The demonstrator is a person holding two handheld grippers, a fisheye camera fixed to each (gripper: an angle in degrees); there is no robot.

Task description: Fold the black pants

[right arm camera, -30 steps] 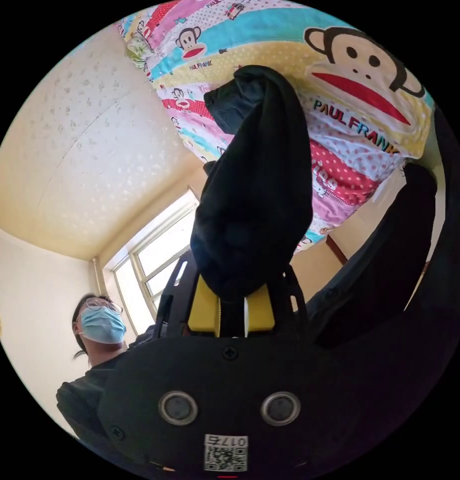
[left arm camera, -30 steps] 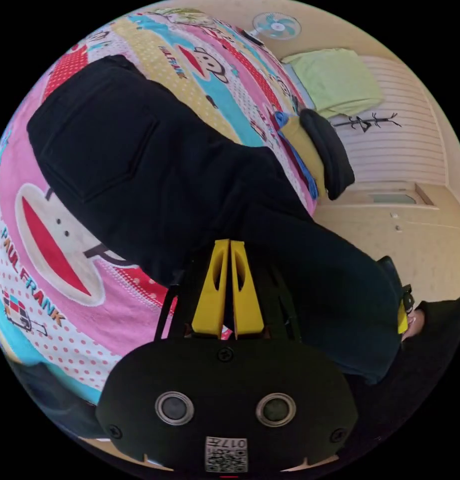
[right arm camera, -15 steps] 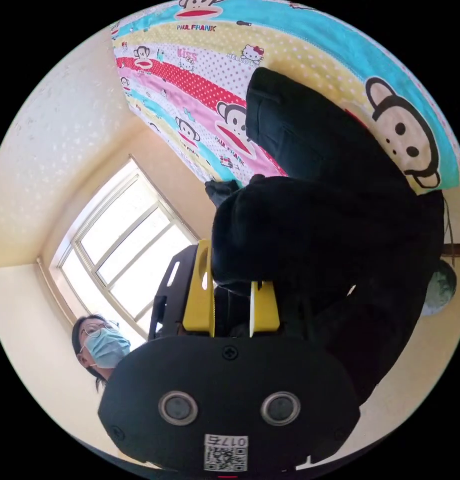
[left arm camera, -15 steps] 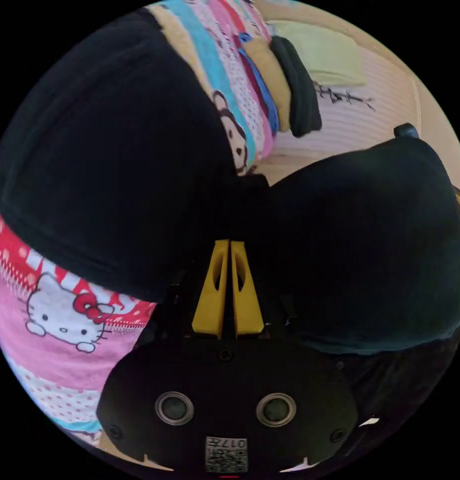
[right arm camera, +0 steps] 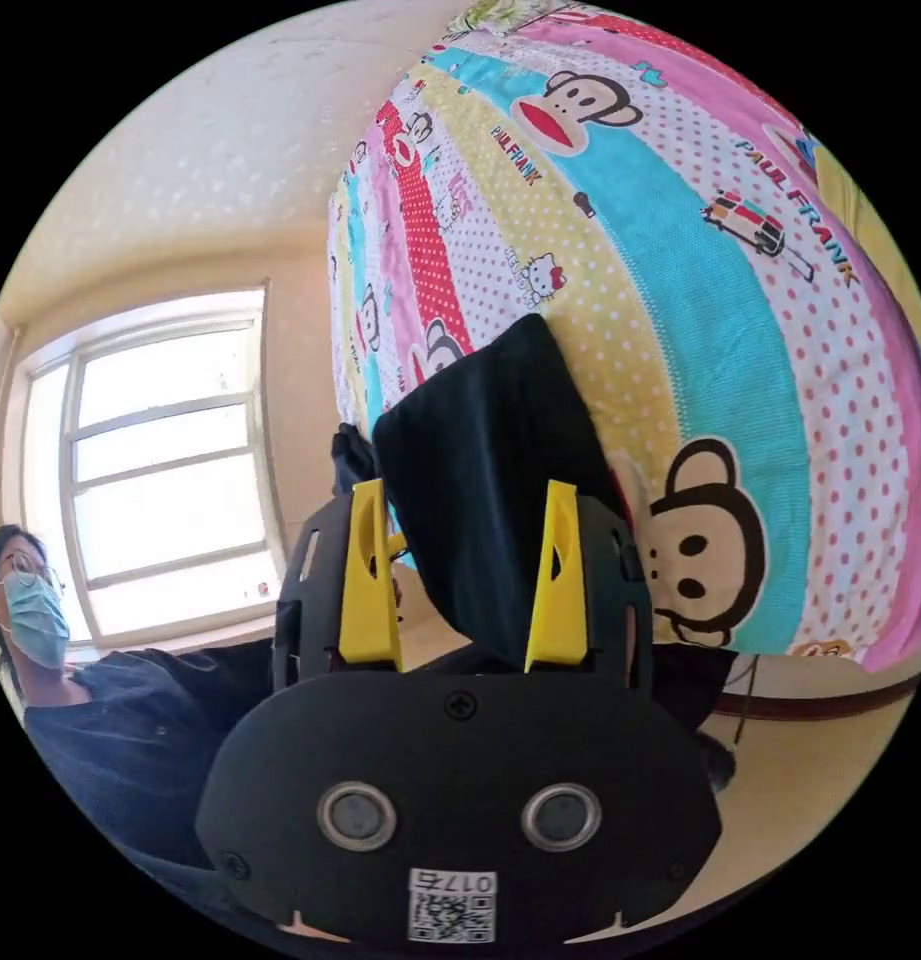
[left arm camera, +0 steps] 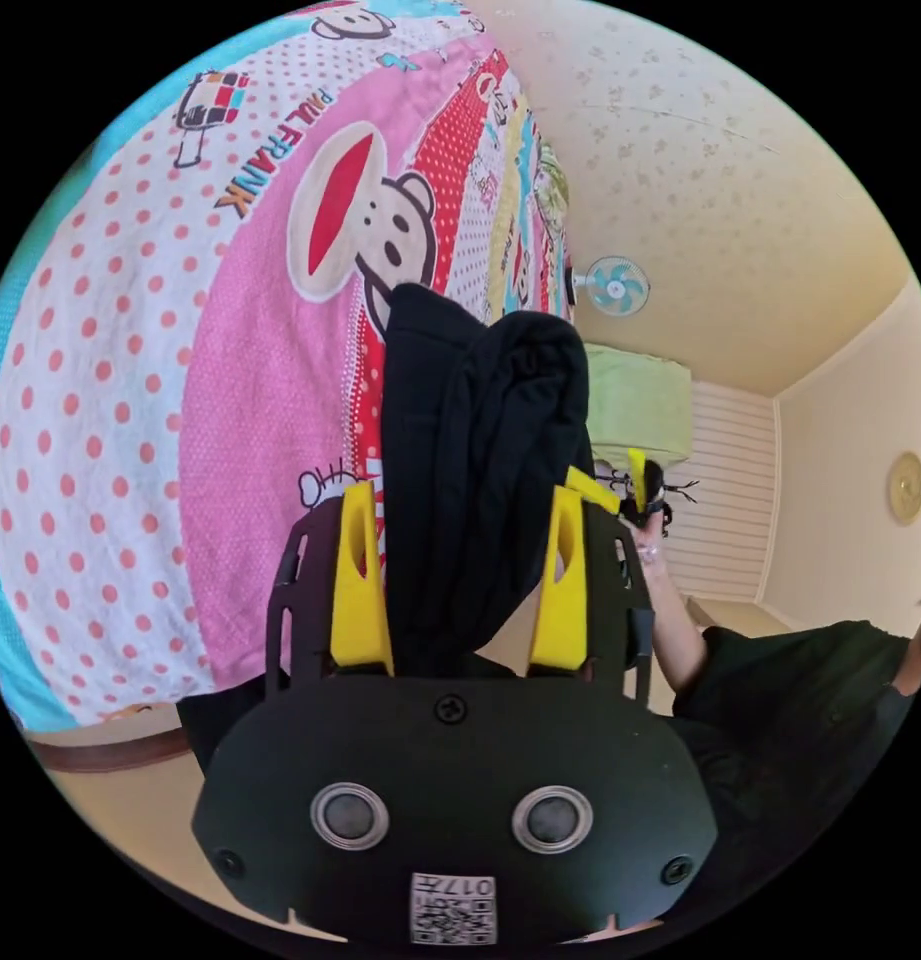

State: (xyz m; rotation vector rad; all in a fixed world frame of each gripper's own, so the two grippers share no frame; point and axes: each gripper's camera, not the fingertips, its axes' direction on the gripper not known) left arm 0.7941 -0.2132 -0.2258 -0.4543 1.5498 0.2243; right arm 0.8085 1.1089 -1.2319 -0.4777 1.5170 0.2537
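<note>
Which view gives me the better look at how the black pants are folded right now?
The left gripper view: the black pants show layered folds stacked on the patterned bedspread, between the open left gripper. The right gripper view shows the pants as one flat dark panel between the open right gripper, with little fold detail.

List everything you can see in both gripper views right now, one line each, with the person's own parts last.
Black pants: one, black, folded on the bedspread between the open jaws.
Cartoon bedspread: one, multicoloured, under the pants.
Fan: one, teal, on the wall.
Green cloth: one, light green, beyond the pants.
Window: one, bright, behind the person.
Left gripper: yellow jaws, open.
Right gripper: yellow jaws, open.
Person's forearm: one, beside the pants.
</note>
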